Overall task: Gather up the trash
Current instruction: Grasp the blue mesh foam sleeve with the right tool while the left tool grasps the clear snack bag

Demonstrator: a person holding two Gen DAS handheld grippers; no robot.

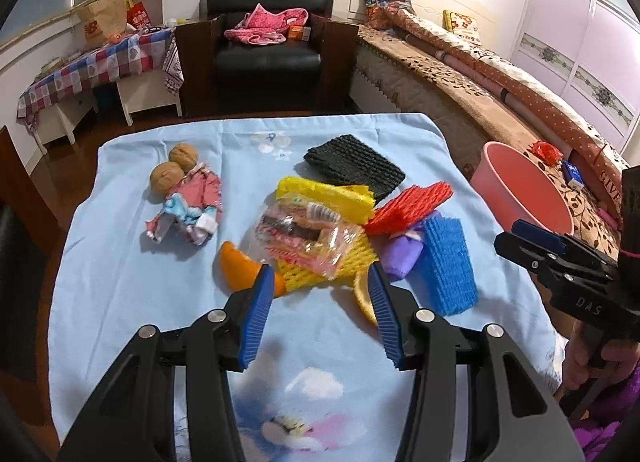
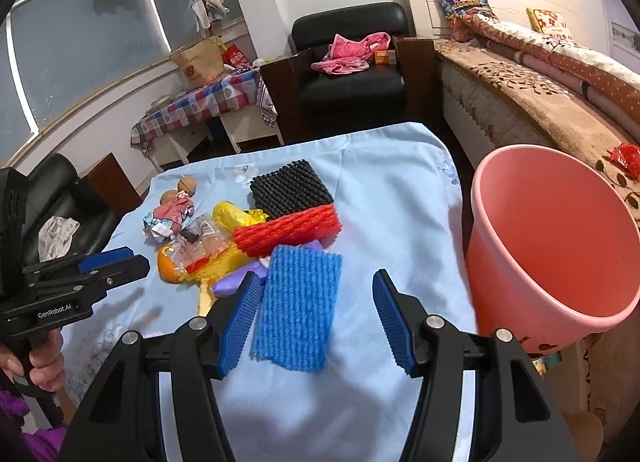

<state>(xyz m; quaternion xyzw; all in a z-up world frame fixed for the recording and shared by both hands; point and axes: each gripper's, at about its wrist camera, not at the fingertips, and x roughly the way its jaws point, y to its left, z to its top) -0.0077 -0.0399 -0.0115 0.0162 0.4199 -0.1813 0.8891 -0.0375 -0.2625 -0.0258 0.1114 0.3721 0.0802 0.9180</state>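
Because the trash lies in one heap in the middle of the bench [image 1: 120,294], which is covered with a light blue cloth, both tools can reach it from the near side. The pink bucket [image 2: 560,302] stands just beside the right edge of the bench, I think so that pieces can be dropped in it with a short move; it looks empty as far as its inside shows.

The left gripper [image 1: 322,282] hovers low over the cloth with its jaws spread and nothing between them. They point at the orange peel [image 1: 236,270] and the yellow foam net [image 1: 320,198], on which a clear plastic wrapper [image 1: 304,230] lies. The right gripper [image 2: 314,290] also has its jaws spread and holds nothing. The blue foam pad [image 2: 296,306] lies between them on the cloth, so I judge this pad is the next piece to take.

The left view shows the two walnuts [image 1: 176,168] and the crumpled pink paper [image 1: 188,210] clearly, well apart from the heap, and a purple piece [image 1: 400,258] against the blue pad. The right view shows the inside of the bucket, and that the red foam net [image 2: 288,232] touches the black foam net [image 2: 290,188]. Each view also shows the other gripper from the side.
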